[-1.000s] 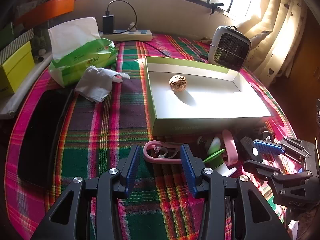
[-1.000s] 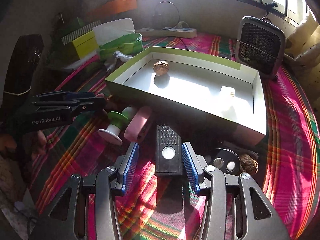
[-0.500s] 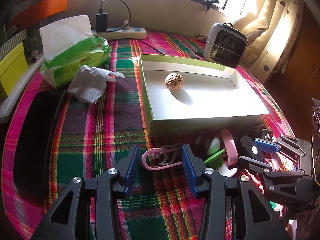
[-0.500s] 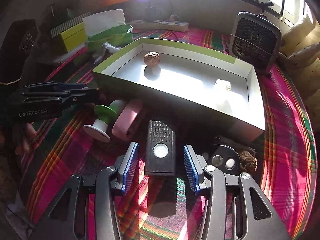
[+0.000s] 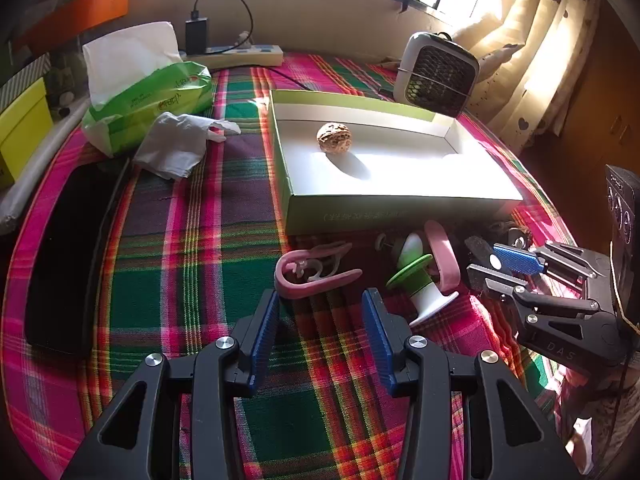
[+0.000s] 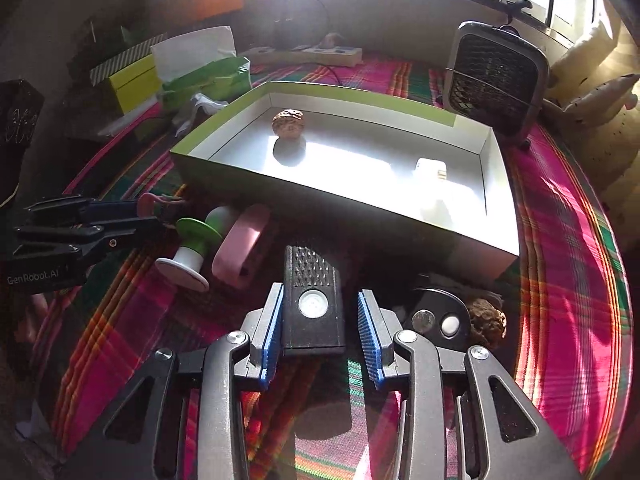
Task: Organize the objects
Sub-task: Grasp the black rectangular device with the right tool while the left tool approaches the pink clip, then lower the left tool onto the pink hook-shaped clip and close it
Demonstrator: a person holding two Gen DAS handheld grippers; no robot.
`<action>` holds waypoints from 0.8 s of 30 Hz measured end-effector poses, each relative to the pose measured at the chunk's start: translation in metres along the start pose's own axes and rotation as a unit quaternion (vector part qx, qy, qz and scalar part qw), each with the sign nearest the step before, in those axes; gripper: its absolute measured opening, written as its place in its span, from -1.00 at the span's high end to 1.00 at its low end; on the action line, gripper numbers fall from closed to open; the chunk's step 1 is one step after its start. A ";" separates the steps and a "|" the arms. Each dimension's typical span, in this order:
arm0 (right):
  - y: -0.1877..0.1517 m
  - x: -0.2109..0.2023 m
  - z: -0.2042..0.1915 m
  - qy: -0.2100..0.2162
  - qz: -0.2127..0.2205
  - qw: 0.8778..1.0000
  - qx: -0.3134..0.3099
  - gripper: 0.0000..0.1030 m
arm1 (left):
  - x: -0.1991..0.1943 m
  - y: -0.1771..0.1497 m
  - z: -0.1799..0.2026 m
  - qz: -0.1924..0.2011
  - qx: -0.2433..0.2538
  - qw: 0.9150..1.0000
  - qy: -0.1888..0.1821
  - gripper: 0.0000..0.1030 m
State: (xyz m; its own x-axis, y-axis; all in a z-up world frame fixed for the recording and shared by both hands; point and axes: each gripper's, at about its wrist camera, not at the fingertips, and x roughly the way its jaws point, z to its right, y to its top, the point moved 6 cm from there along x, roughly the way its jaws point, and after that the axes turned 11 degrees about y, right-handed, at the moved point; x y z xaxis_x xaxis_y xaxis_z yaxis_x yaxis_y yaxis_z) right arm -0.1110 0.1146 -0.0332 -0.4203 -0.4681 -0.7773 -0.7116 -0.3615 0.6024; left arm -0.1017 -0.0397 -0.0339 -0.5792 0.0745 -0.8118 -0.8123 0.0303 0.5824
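My right claw (image 6: pixel 320 336) is closing around the black remote (image 6: pixel 314 304): it lies between the pads, the left pad touching its side, the right pad still apart from it. Just right of that claw sit a dark fob (image 6: pixel 438 318) and a walnut (image 6: pixel 486 322). My left claw (image 5: pixel 322 330) stands spread and grips nothing; the pink clip (image 5: pixel 312 274) lies just ahead of its tips. The box (image 6: pixel 320 196) sits beyond both.

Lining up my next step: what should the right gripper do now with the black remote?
Probably finish closing. The right gripper straddles the black remote; its jaws are closing, with a gap still at the right-hand pad. Then lift toward the open box.
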 end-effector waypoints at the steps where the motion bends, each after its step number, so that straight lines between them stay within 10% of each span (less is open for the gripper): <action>1: 0.000 0.000 0.000 0.000 0.001 1.000 0.001 0.35 | -0.001 -0.001 0.002 -0.001 0.003 1.000 -0.001 0.20; 24: 0.000 -0.001 0.002 0.000 0.007 1.000 0.003 0.46 | 0.014 0.024 -0.005 0.030 0.020 0.999 -0.021 0.15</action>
State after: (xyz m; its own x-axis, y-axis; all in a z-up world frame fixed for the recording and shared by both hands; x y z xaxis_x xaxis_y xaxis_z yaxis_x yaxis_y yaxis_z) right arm -0.1119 0.1166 -0.0332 -0.4307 -0.4725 -0.7689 -0.7087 -0.3504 0.6123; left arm -0.1296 -0.0434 -0.0310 -0.6225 0.1194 -0.7735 -0.7725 0.0652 0.6317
